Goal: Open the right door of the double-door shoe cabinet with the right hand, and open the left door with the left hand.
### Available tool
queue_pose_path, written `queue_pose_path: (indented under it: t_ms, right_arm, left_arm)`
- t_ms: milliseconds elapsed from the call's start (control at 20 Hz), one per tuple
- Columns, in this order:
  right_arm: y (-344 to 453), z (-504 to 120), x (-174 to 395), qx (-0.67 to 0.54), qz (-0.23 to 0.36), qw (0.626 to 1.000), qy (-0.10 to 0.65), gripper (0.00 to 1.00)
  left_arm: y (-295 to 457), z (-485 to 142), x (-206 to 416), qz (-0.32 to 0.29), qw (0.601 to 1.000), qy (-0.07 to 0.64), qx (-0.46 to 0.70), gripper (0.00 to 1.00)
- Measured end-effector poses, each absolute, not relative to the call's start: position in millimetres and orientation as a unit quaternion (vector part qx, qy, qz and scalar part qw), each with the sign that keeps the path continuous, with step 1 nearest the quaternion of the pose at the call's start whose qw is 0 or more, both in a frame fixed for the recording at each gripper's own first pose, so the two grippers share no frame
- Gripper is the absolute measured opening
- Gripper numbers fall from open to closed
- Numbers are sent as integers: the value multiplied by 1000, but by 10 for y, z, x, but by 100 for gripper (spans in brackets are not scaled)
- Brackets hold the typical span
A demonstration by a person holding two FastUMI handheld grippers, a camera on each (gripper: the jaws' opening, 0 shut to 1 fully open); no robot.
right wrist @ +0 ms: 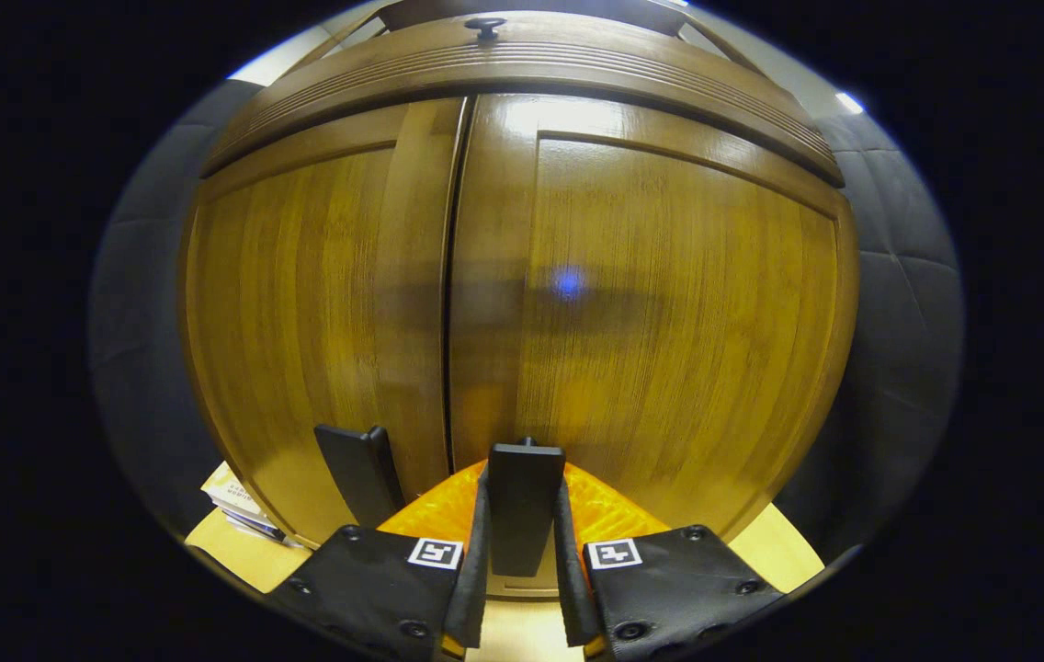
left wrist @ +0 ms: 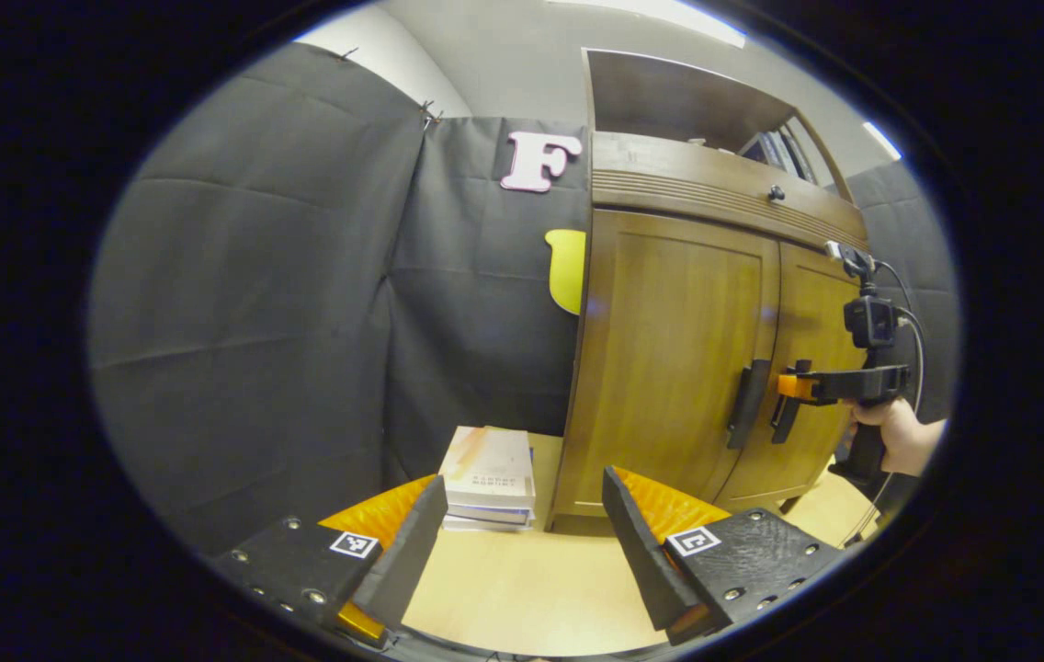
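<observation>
The wooden shoe cabinet (left wrist: 669, 303) stands on the table with both doors closed. In the right gripper view the left door (right wrist: 301, 313) and right door (right wrist: 669, 313) meet at a dark seam. My right gripper (right wrist: 523, 529) is shut on the right door's dark handle (right wrist: 525, 492), one finger pressing on each side of it. The left door's handle (right wrist: 358, 471) stands free just beside it. In the left gripper view the right gripper (left wrist: 793, 386), held by a hand (left wrist: 903, 432), sits at the right handle (left wrist: 784, 423). My left gripper (left wrist: 522, 510) is open, low over the table, well short of the left handle (left wrist: 747, 405).
A stack of books (left wrist: 490, 473) lies on the light wooden table (left wrist: 522, 588) left of the cabinet's base. A drawer with a small knob (left wrist: 776, 193) runs above the doors, with an open shelf over it. Black cloth walls close the left side.
</observation>
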State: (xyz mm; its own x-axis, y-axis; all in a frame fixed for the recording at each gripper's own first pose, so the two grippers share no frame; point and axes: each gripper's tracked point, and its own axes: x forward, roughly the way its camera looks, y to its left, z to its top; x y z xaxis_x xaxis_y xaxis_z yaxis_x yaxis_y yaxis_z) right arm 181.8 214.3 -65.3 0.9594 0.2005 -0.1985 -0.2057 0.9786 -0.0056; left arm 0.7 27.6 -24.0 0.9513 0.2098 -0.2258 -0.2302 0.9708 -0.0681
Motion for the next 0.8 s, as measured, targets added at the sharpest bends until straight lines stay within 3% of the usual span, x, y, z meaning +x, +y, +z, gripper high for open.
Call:
queue_pose_path:
  t_ms: [50, 200, 800]
  right_arm:
    - [2117, -656, 1818, -5, 104, 989, 105, 34]
    - [2123, -639, 1794, 6, 117, 988, 102, 19]
    - [2065, -667, 1590, 6, 156, 983, 97, 19]
  left_arm:
    - [274, -243, 18, 110, 987, 111, -47, 99]
    - [252, -233, -4, 105, 987, 116, -49, 99]
    - [123, -187, 11, 75, 990, 111, -39, 99]
